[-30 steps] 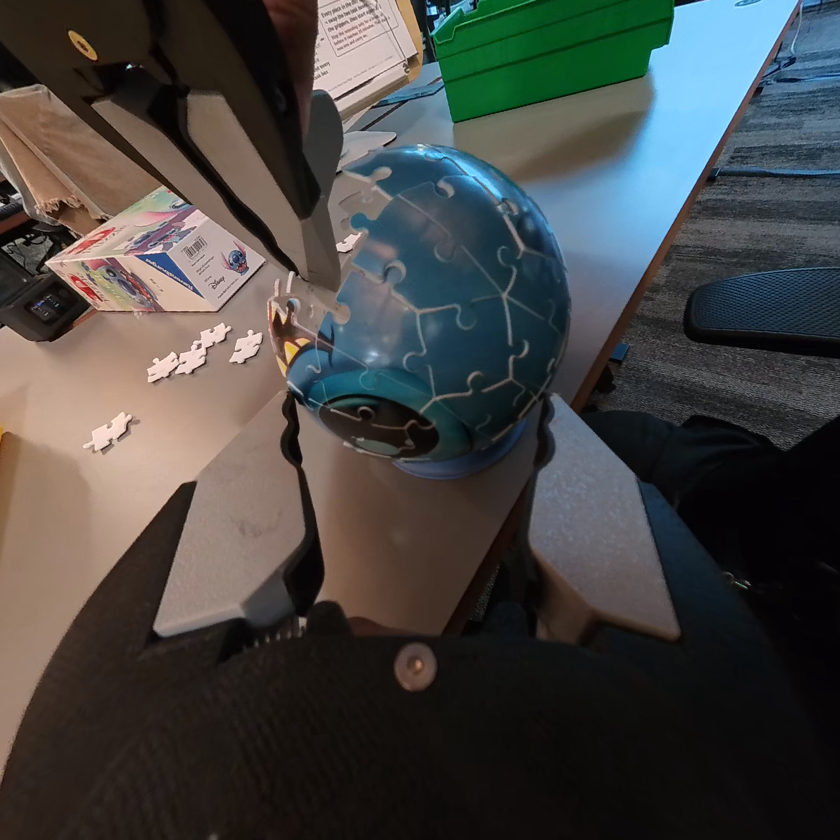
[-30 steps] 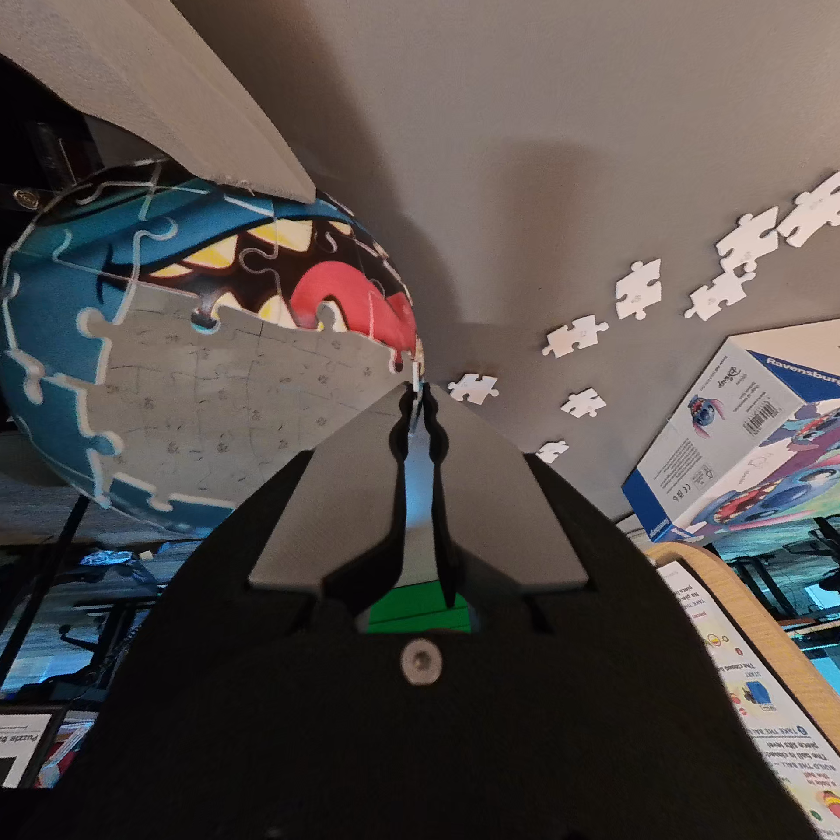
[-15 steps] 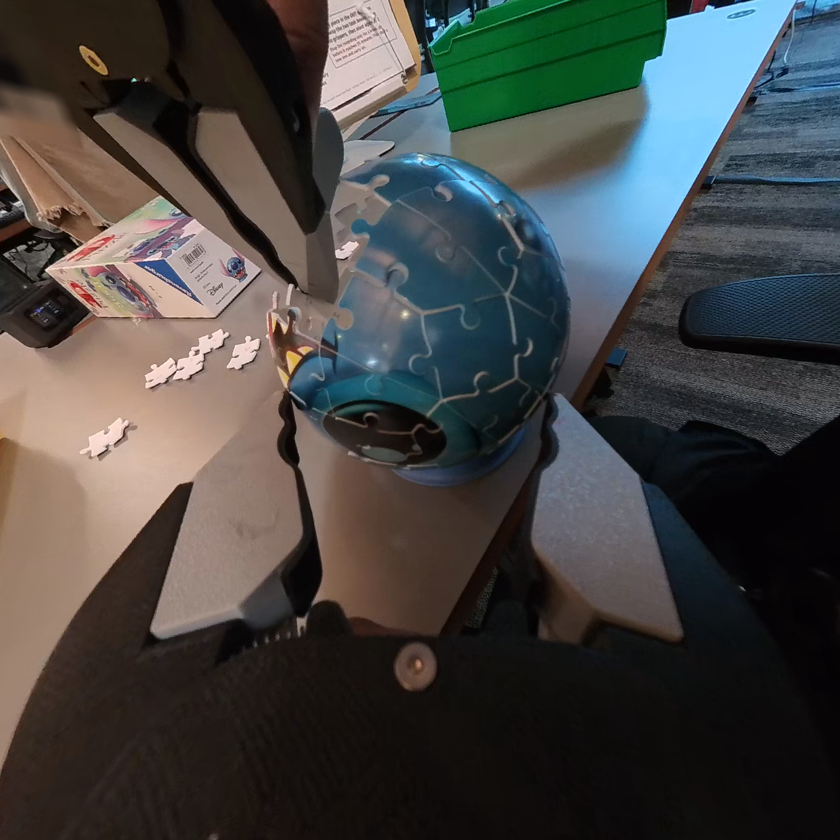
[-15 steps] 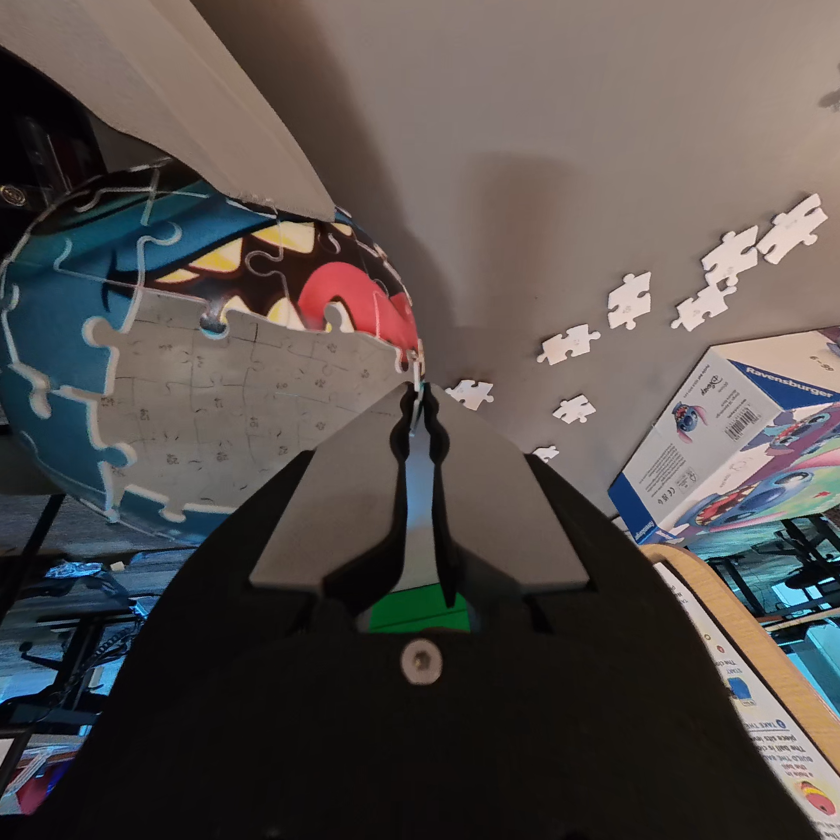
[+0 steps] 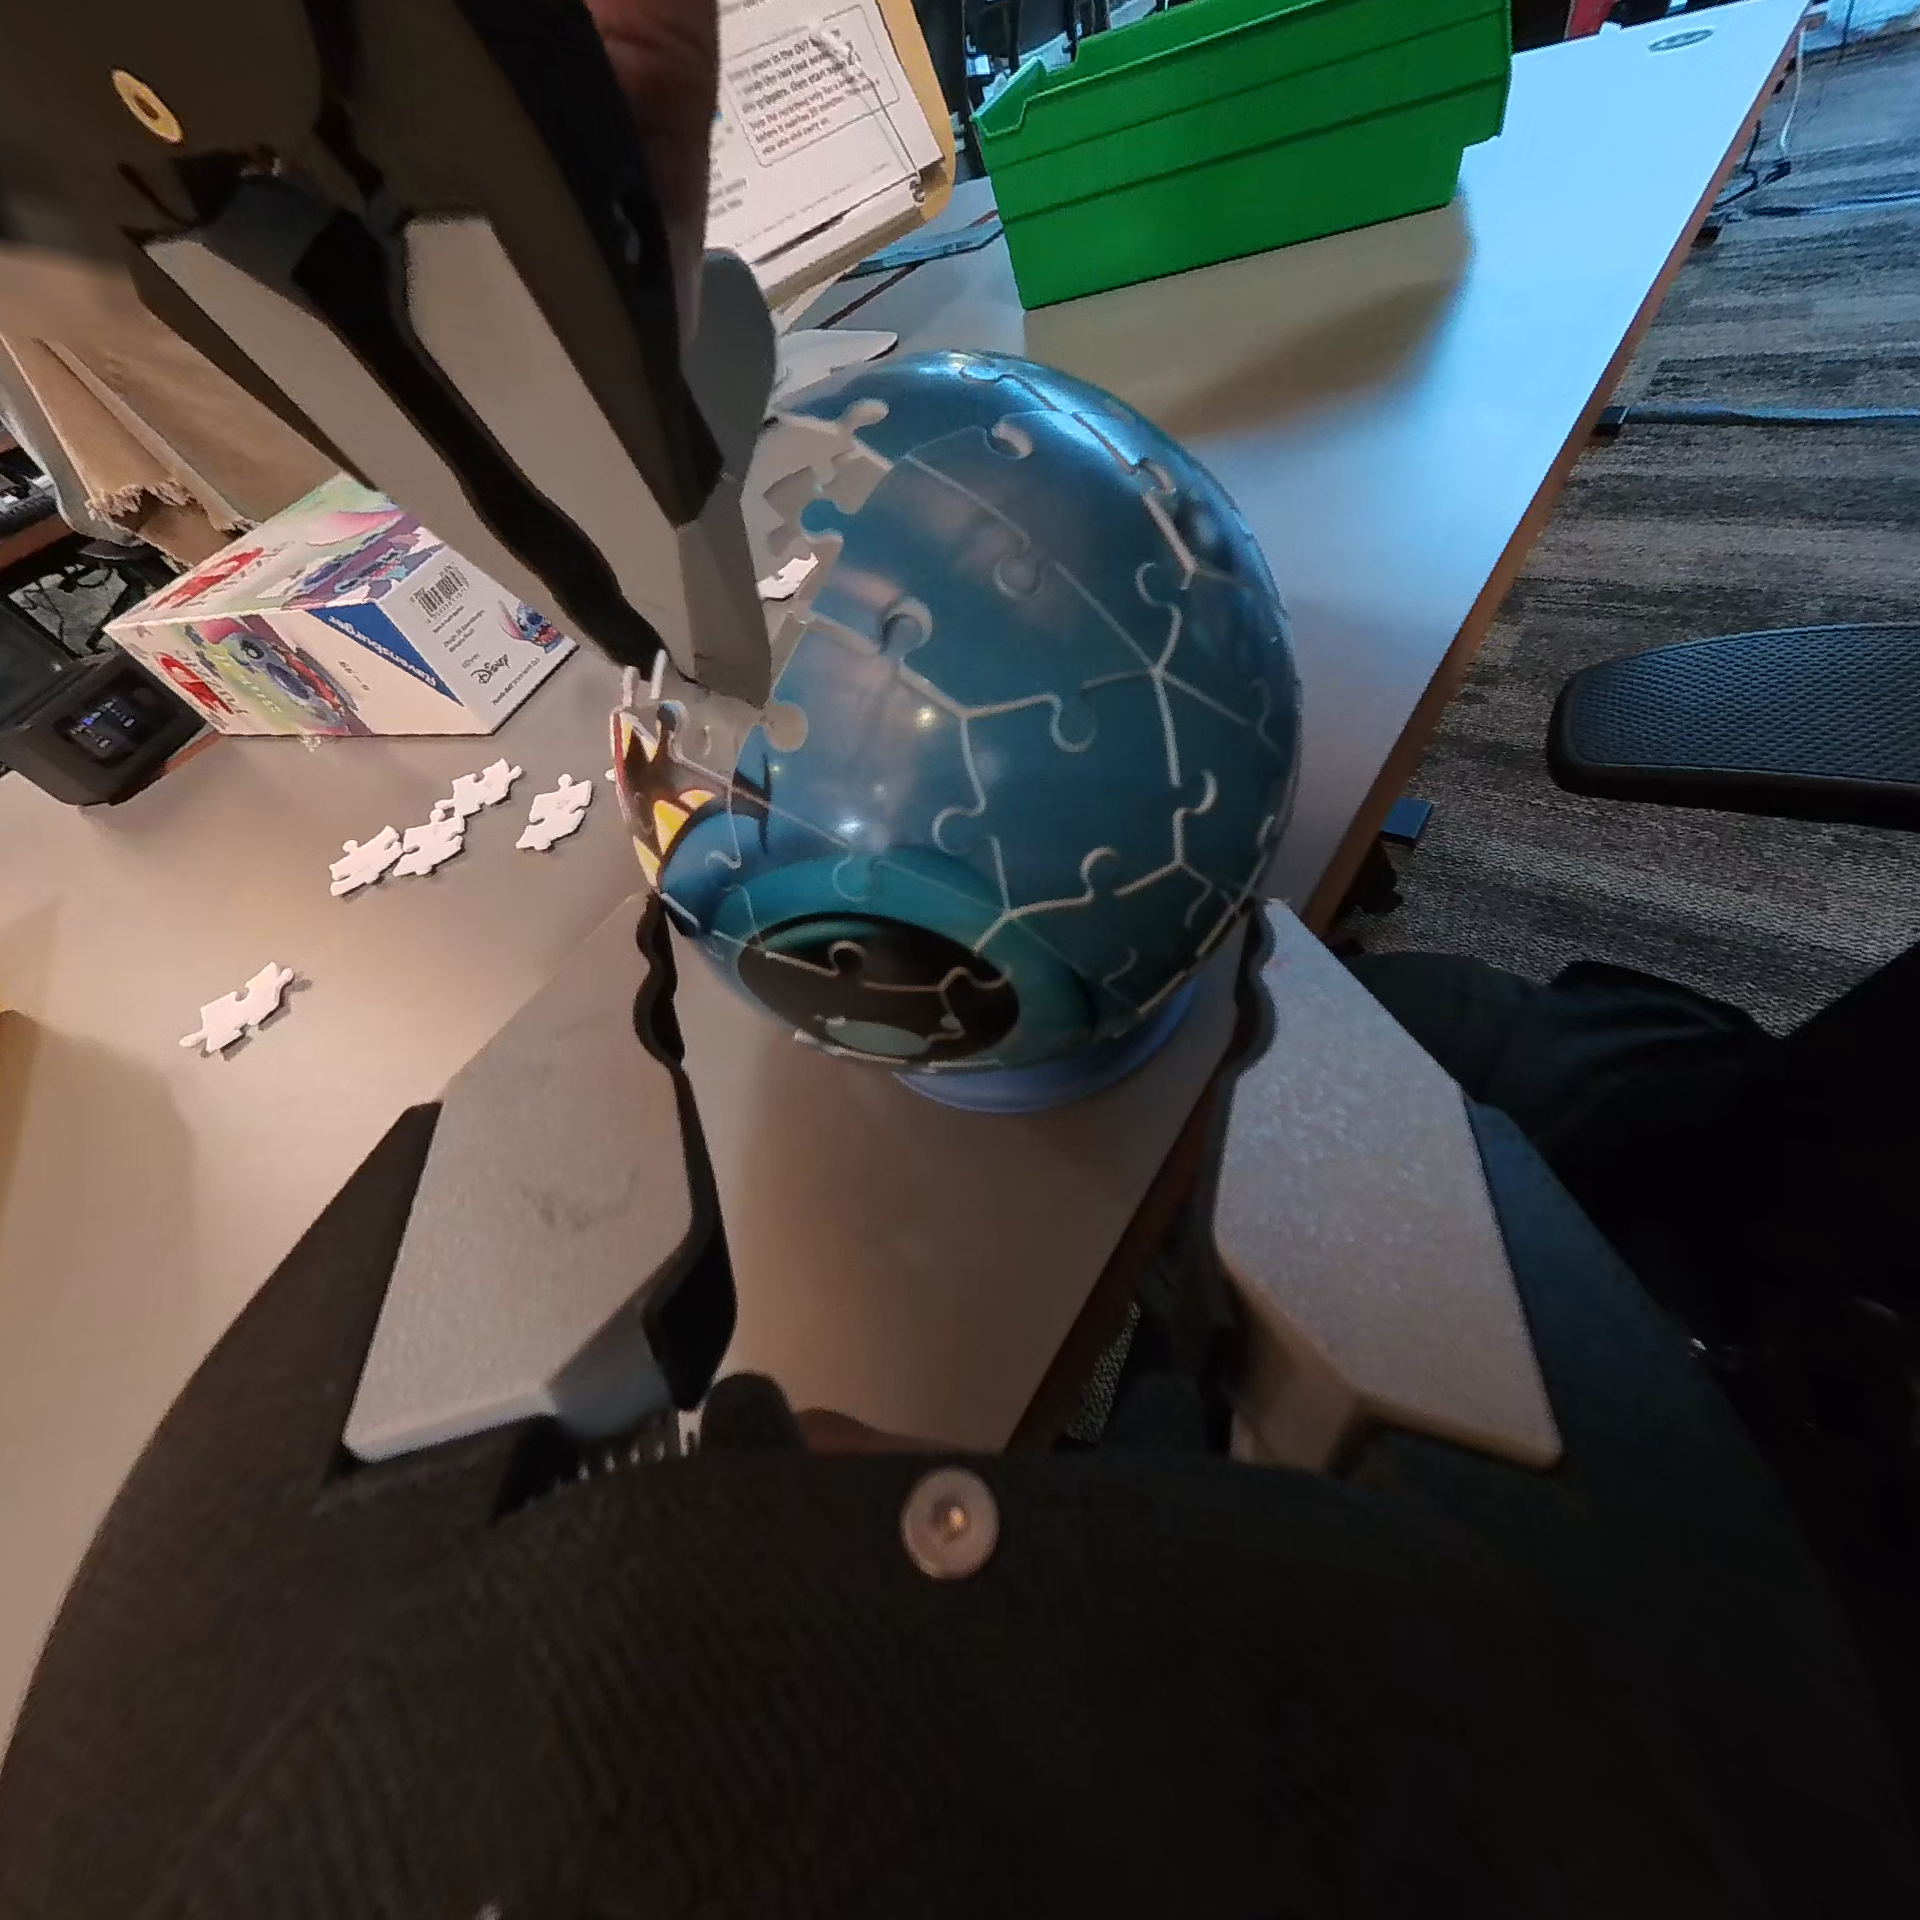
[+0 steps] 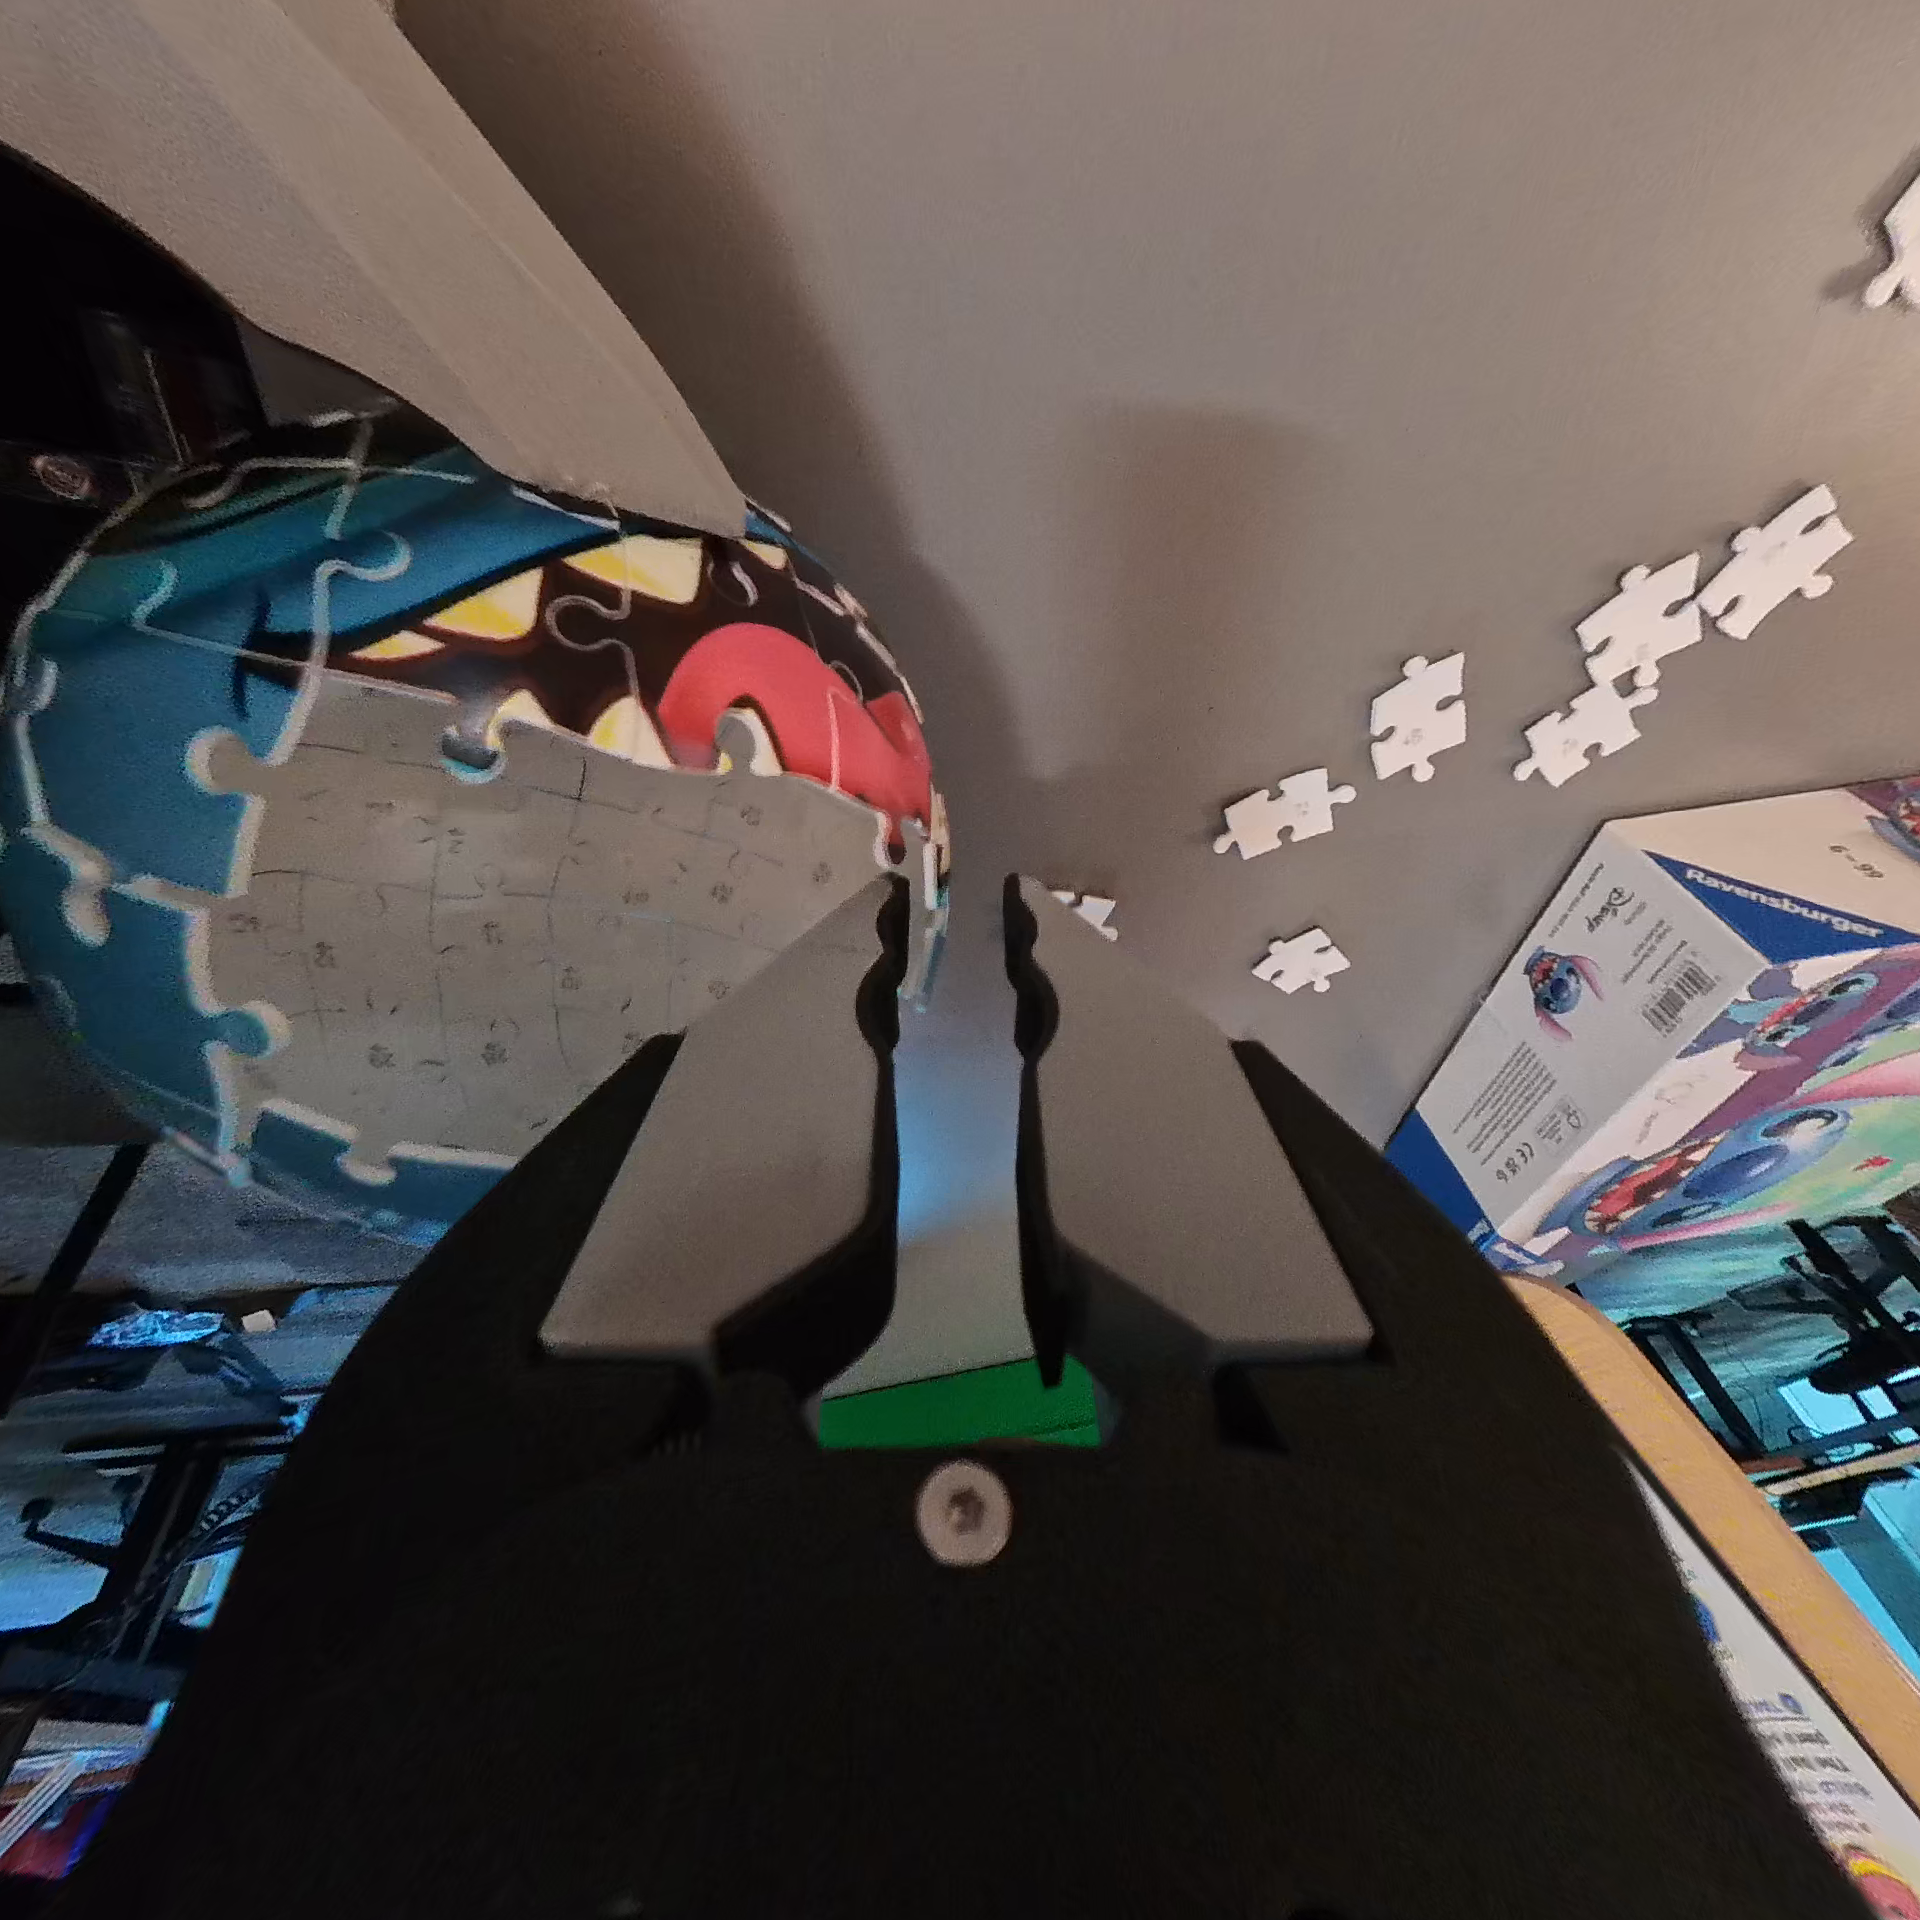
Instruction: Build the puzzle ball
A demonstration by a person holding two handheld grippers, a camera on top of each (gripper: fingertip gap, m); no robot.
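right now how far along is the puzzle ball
Mostly built: the puzzle ball sits on its blue stand, shell closed except one gap. In hand: the right tongs have parted beside a piece at the gap's rim; the left tongs straddle the ball, open. Left: loose white pieces.

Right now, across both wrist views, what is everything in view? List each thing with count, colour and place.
puzzle ball: one, blue, part-built with an open gap, on a blue stand near the table edge
loose pieces: about seven, white side up, scattered on the table beside the ball
puzzle box: one, white and multicoloured, beyond the pieces
green bins: stacked, far end of table
instruction sheet: one, on a tan board behind the ball
office chair: black, off the table's edge
left gripper: open, fingers either side of the ball's base
right gripper: open, tips at the gap's rim
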